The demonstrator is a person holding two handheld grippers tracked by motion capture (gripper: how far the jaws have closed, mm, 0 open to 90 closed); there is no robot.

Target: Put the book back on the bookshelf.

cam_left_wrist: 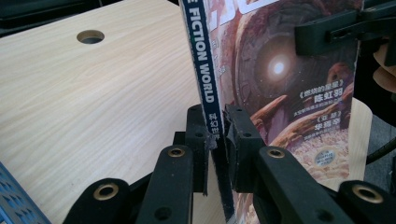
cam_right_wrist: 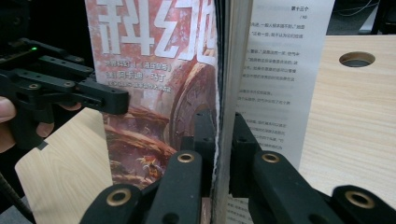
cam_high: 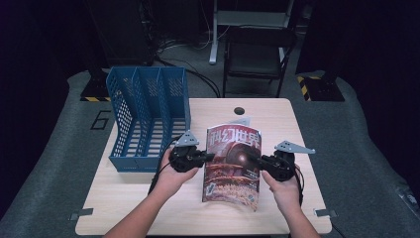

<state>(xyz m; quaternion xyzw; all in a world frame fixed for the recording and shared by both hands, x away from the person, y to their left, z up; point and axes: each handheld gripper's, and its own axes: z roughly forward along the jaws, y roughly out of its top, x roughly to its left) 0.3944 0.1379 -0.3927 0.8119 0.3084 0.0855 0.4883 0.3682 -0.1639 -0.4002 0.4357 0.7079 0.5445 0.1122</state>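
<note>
A magazine with a reddish-brown cover and large Chinese title is lifted off the wooden table, tilted, between both hands. My left gripper is shut on its spine edge; in the left gripper view the pads clamp the dark blue spine of the magazine. My right gripper is shut on the opposite page edge; in the right gripper view its jaws pinch the magazine at the page block, with a loose printed page beside it.
A blue three-slot file rack stands on the table's left rear, close to the left hand. The table has a round cable hole near its far edge. A black chair stands beyond the table.
</note>
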